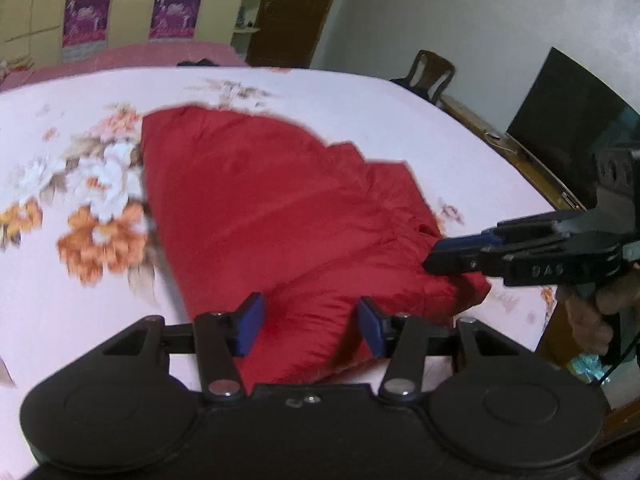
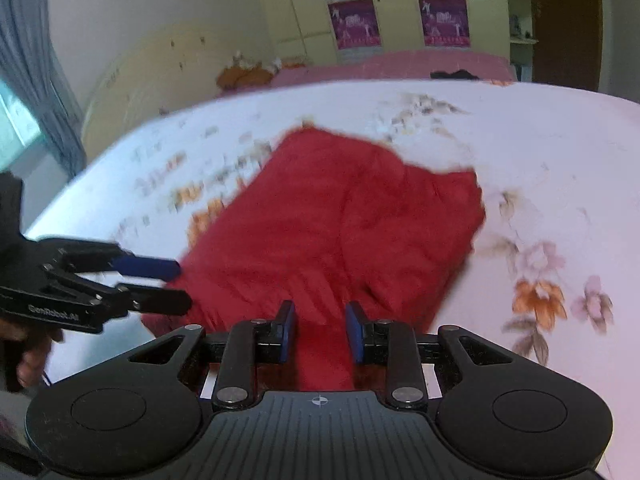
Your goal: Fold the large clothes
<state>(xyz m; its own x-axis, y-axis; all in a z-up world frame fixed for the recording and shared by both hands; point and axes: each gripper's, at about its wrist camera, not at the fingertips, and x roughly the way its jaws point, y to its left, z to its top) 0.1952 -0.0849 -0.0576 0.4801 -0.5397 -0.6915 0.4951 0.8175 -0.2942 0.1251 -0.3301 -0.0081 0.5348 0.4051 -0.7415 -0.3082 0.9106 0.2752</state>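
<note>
A red padded garment (image 1: 280,208) (image 2: 340,220) lies bunched on a white floral bed sheet (image 1: 360,96) (image 2: 560,152). At its near edge my left gripper (image 1: 311,326) has a raised fold filling the space between its blue pads, and the cloth touches both. From the right wrist view the left gripper (image 2: 182,286) shows side-on at the garment's left corner. My right gripper (image 2: 320,332) is shut on a ridge of the same red cloth. In the left wrist view the right gripper (image 1: 430,258) pinches the garment's right corner. Both pictures are motion-blurred.
A dark TV screen (image 1: 568,128) on a low wooden stand and a brown chair (image 1: 432,72) stand past the bed's right side. A cream headboard (image 2: 160,68) and a grey curtain (image 2: 32,60) are on the left. A person's hand (image 1: 592,320) holds the right gripper's handle.
</note>
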